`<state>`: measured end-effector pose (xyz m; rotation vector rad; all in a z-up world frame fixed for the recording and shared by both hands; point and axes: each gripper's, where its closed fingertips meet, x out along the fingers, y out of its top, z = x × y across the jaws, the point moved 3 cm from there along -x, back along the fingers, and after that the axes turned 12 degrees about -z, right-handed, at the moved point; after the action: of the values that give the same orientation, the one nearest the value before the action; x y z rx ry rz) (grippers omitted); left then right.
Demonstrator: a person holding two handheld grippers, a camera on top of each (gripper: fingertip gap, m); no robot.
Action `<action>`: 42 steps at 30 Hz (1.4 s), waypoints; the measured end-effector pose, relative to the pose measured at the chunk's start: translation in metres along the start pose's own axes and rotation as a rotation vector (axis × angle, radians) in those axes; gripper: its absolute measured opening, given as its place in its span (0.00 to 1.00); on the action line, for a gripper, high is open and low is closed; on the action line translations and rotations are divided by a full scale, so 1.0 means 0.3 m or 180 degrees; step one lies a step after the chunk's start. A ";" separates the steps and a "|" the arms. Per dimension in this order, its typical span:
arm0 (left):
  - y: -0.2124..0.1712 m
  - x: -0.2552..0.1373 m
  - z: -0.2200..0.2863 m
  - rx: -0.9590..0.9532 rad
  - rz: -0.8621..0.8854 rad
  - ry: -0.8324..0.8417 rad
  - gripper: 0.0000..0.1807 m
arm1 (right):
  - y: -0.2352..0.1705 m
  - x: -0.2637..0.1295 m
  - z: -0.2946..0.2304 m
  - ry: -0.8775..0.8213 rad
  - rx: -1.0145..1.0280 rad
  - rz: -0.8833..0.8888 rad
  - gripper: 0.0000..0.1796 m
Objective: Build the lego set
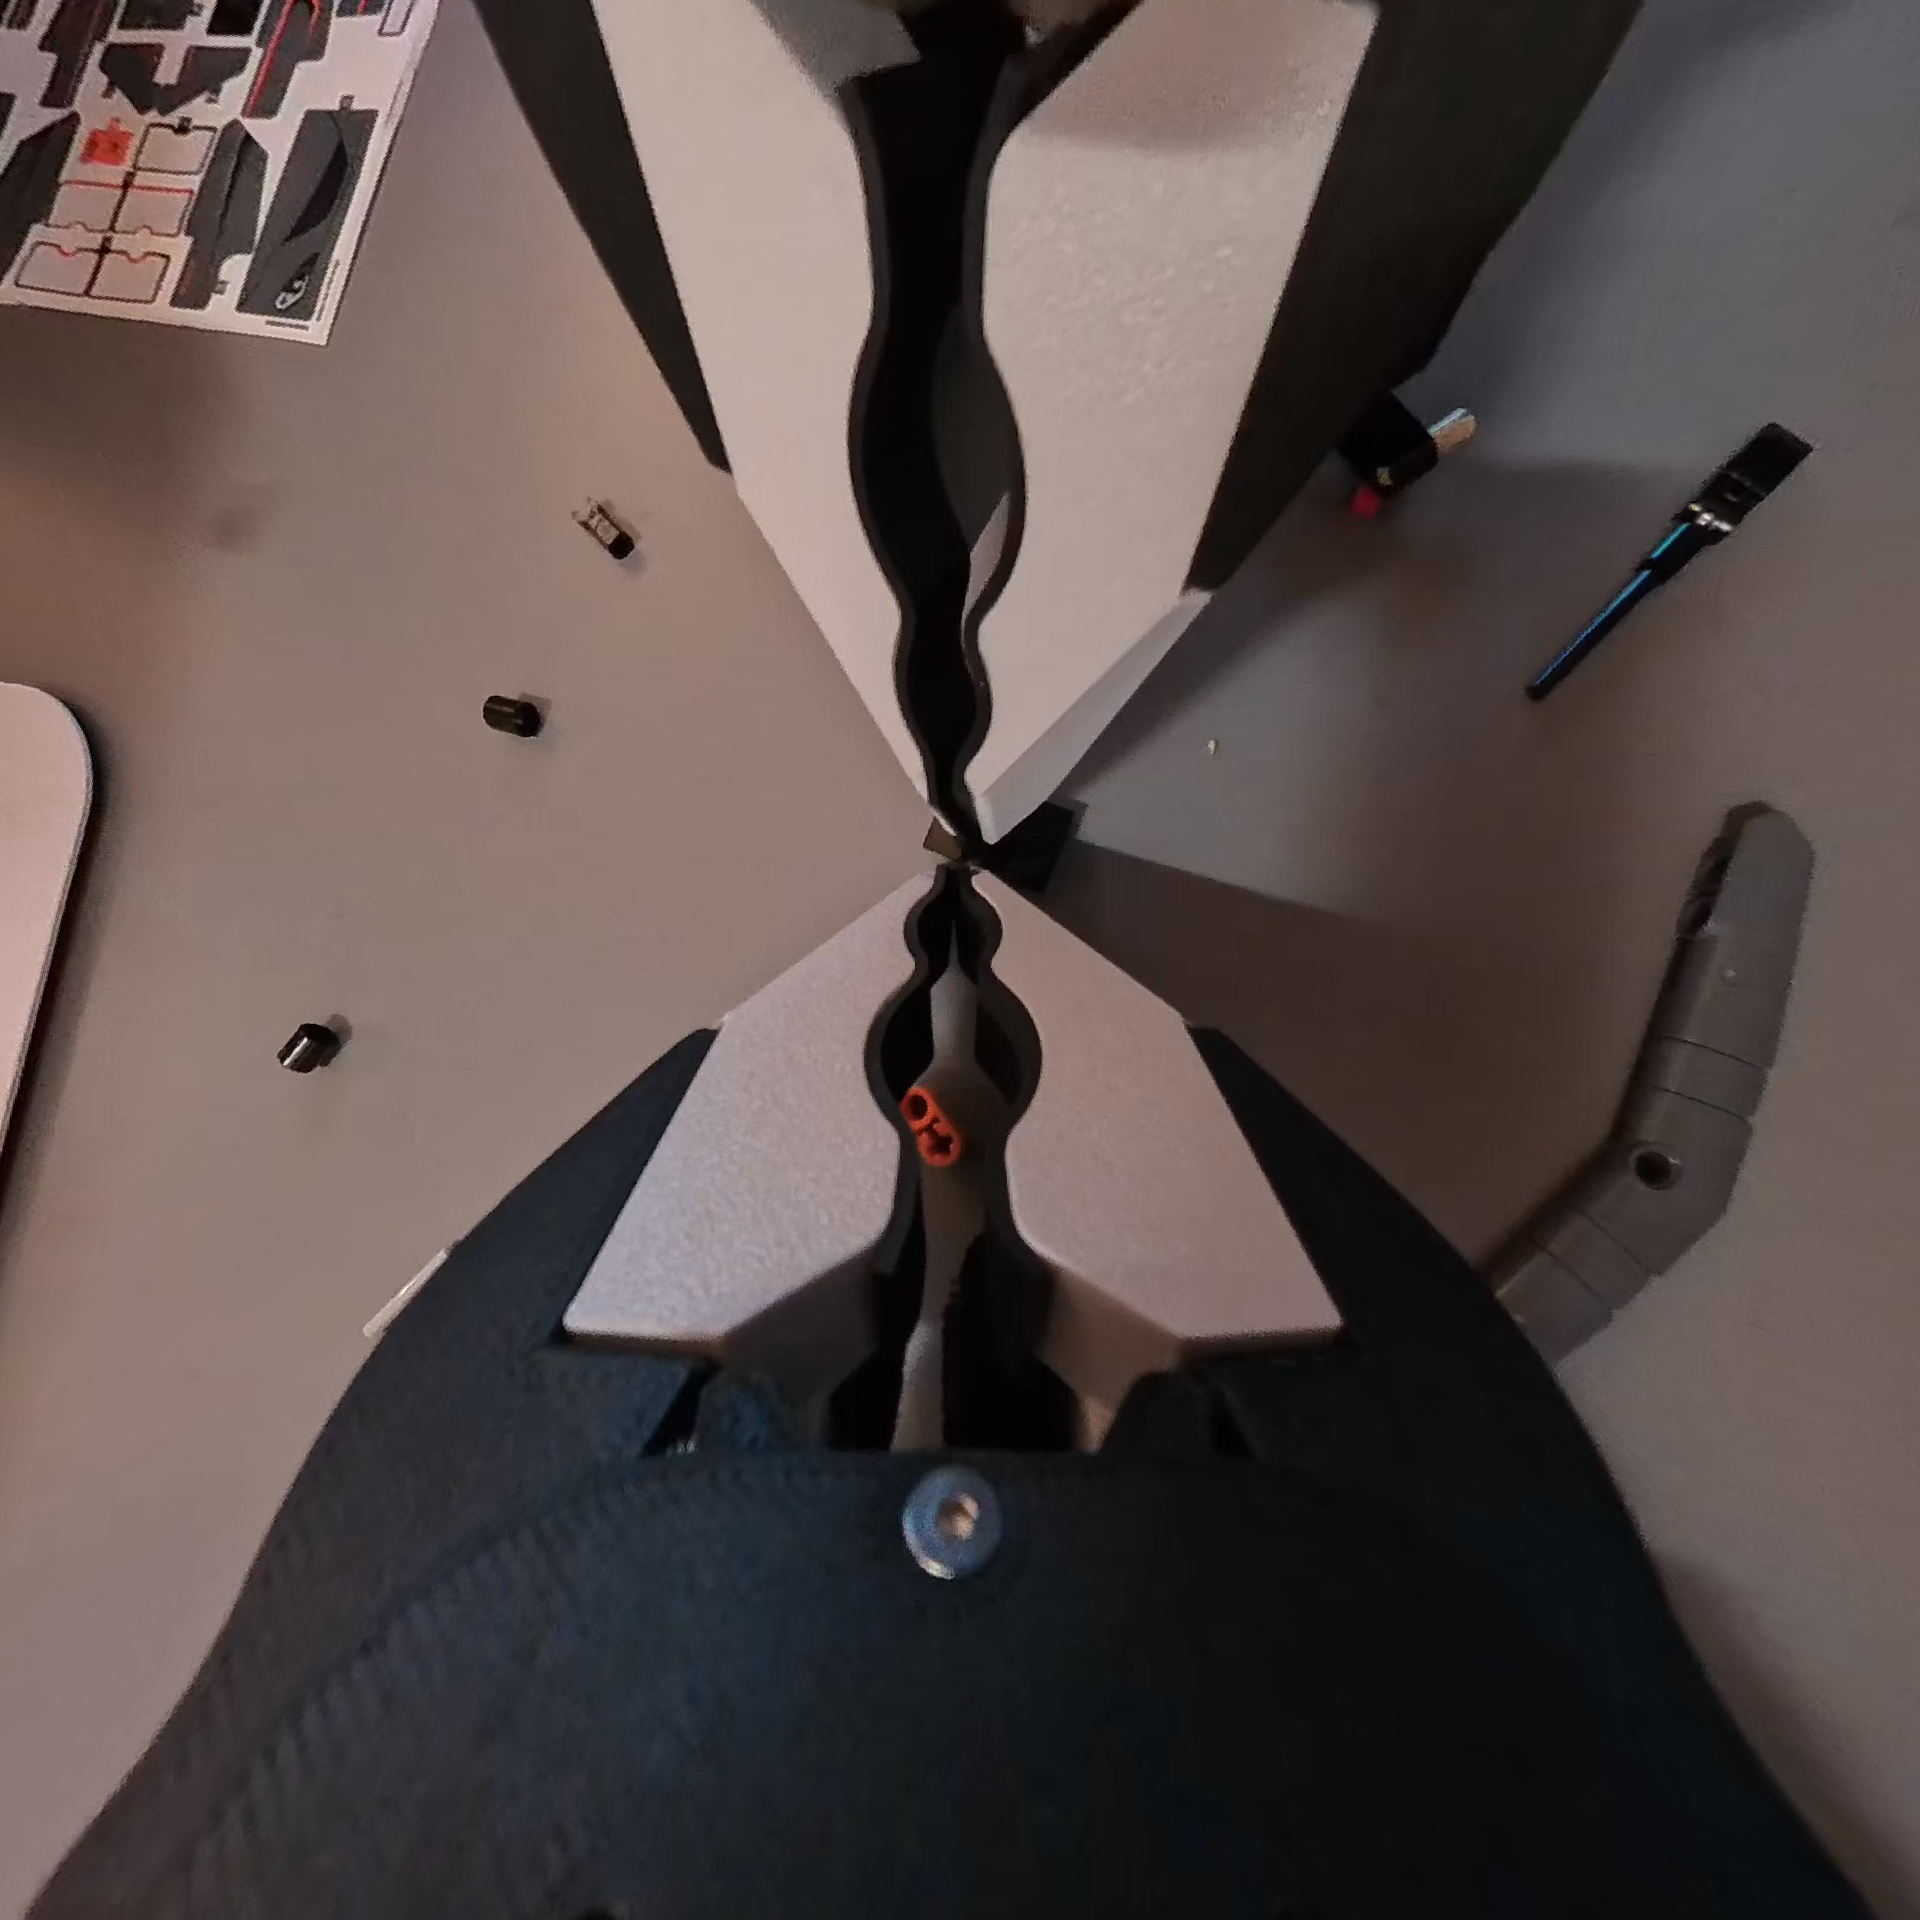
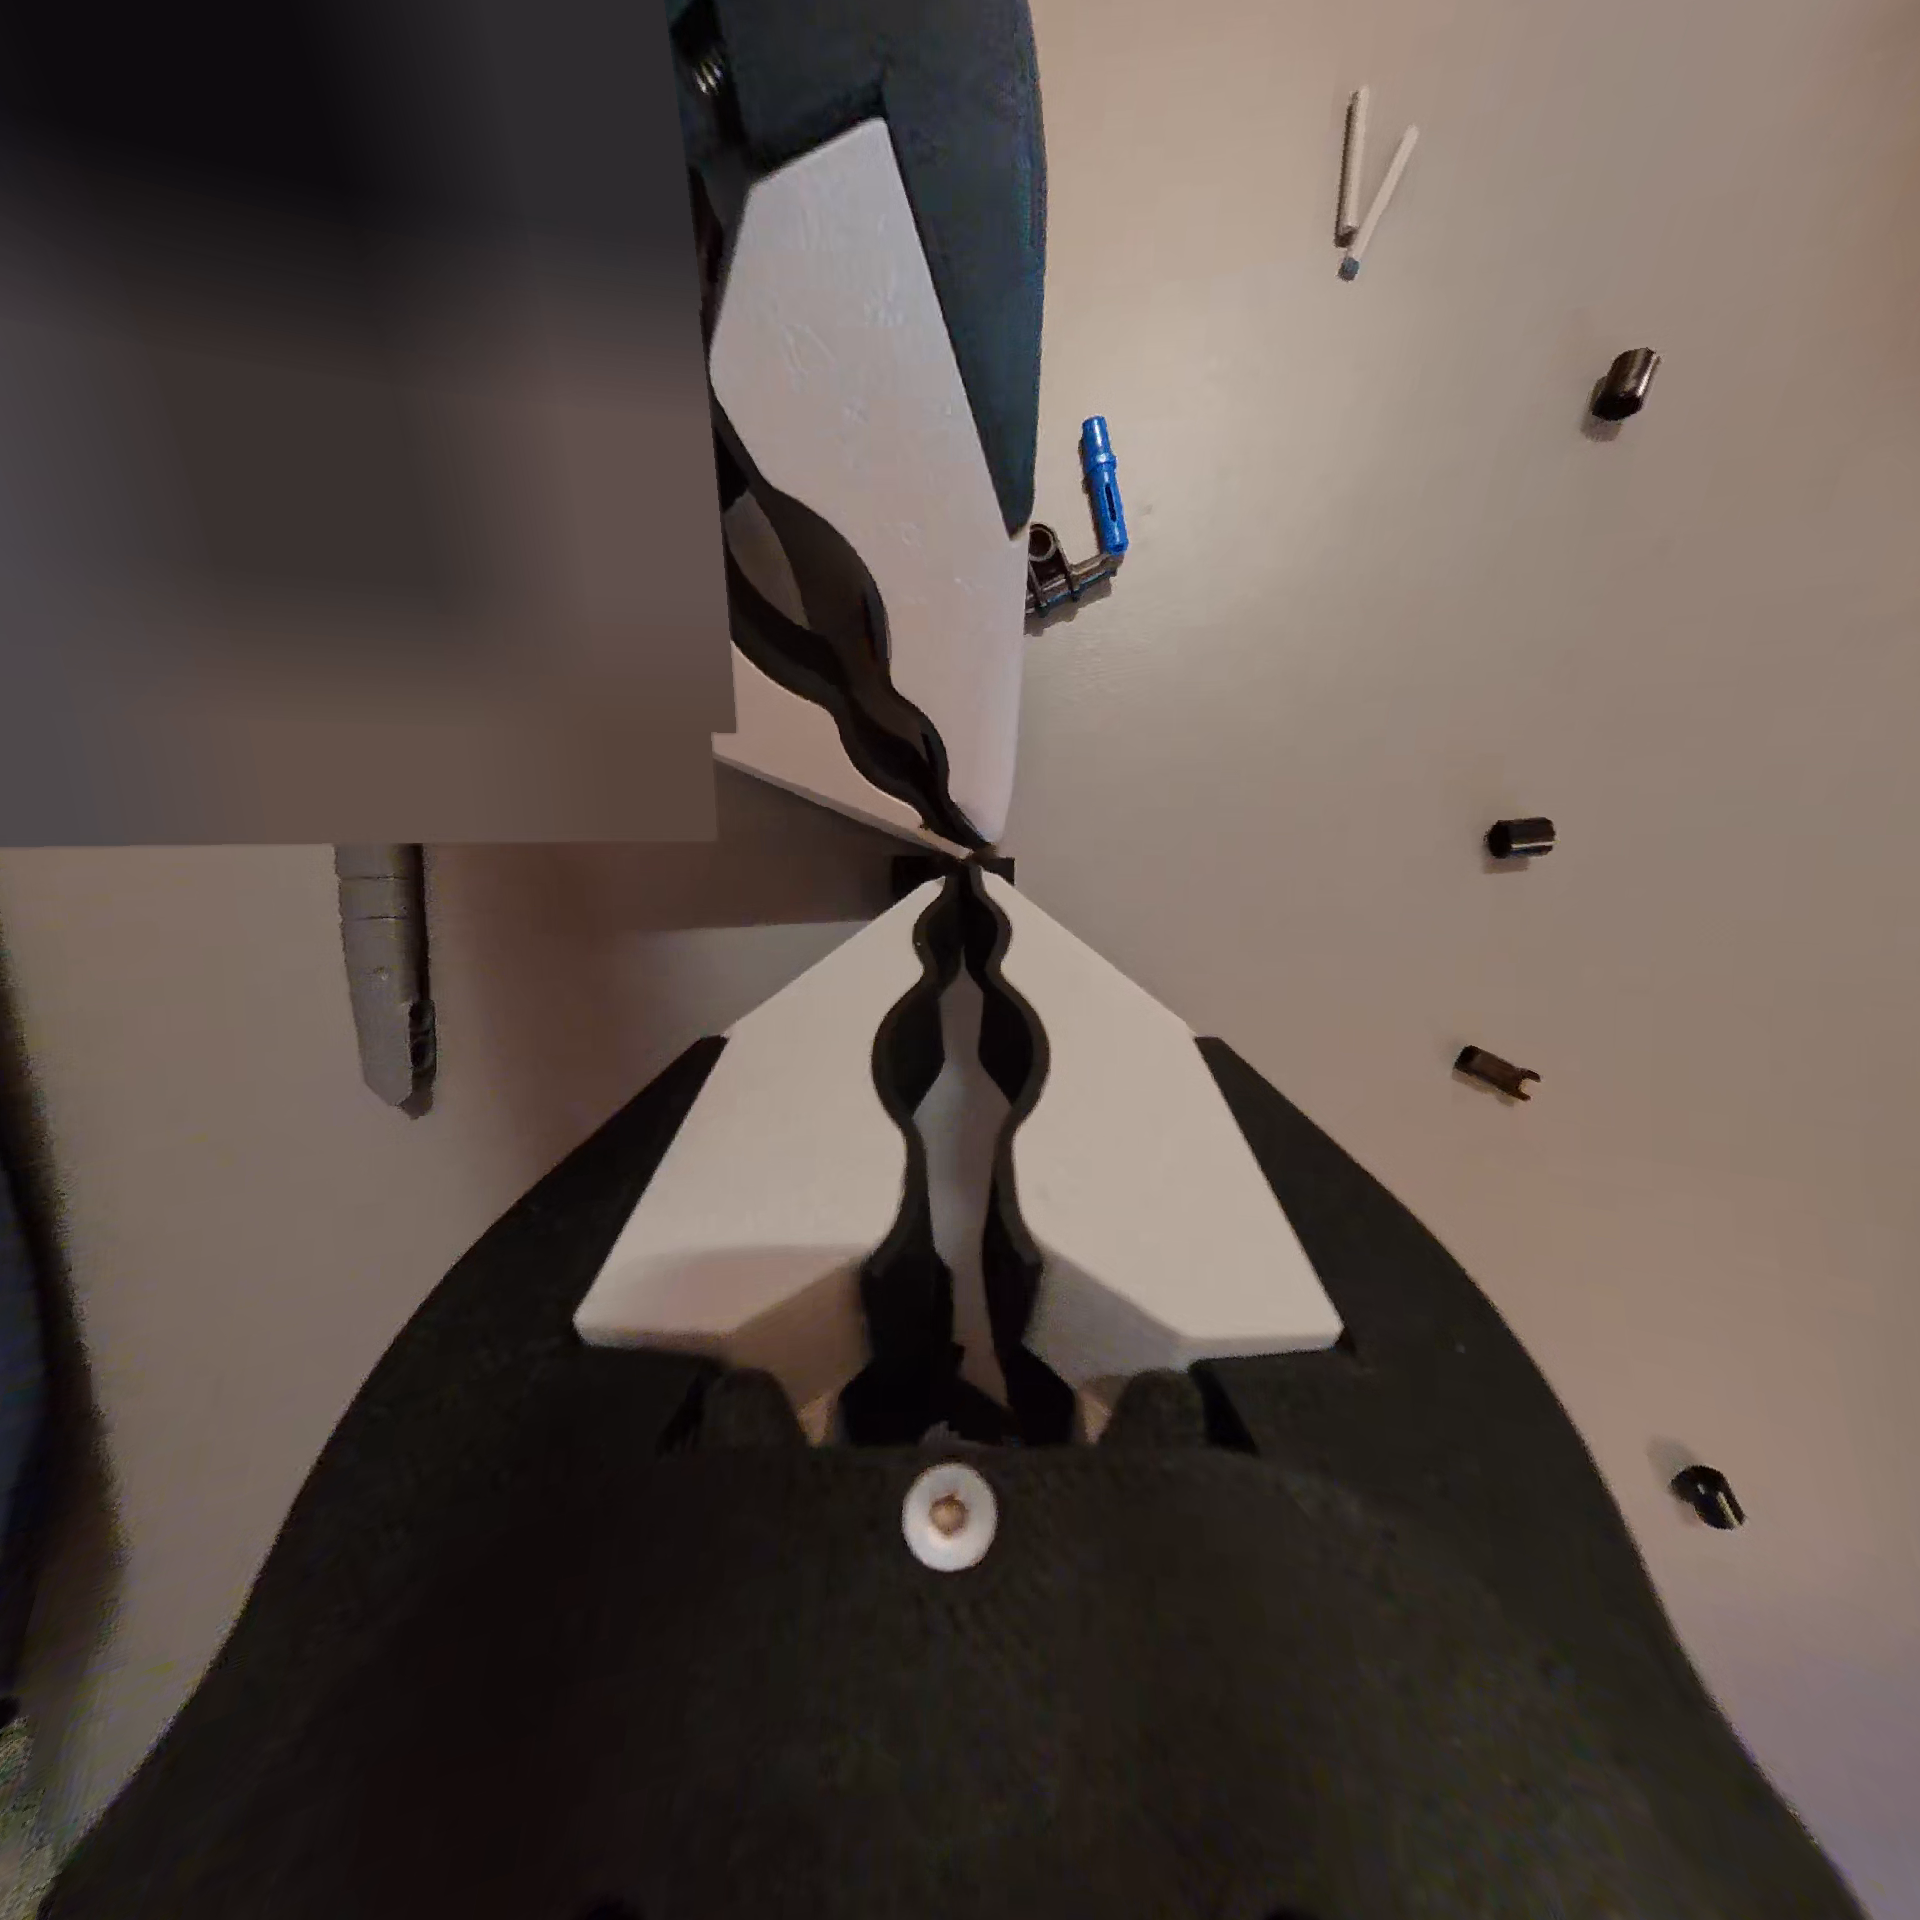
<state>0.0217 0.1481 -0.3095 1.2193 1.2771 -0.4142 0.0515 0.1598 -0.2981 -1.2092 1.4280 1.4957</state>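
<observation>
Grey matte tabletop (image 1: 312,831) is bearing scattered lego pieces. Left gripper (image 1: 954,883) and right gripper (image 2: 971,883) are meeting tip to tip, both narrowed on a small black piece (image 1: 943,837); an orange connector (image 1: 932,1127) is showing at 6 o'clock, a curved grey part (image 1: 1683,1081) at 3 o'clock.

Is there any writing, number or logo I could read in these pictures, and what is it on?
White sticker sheet with black and red shapes, top left of the left wrist view: a thin line of print along its lower edge and a small mark on one black sticker, both too small and blurred to read.
Nothing else in either view shows any writing.
</observation>
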 end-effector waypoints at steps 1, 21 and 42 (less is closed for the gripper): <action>0.000 0.000 0.000 0.0011 -0.0003 0.0019 0.00 | 0.001 0.000 -0.001 -0.0028 -0.0007 -0.0043 0.00; -0.005 0.000 0.001 -0.0030 0.0173 0.0013 0.00 | 0.021 0.003 0.004 0.0193 0.0254 -0.0775 0.00; -0.018 -0.008 0.001 -0.0112 0.0297 -0.0108 0.00 | 0.008 -0.058 0.021 0.0150 0.0768 -0.0056 0.00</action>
<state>0.0169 0.1450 -0.3099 1.2321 1.1889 -0.3420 0.0535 0.1675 -0.2811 -1.1107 1.5745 1.2487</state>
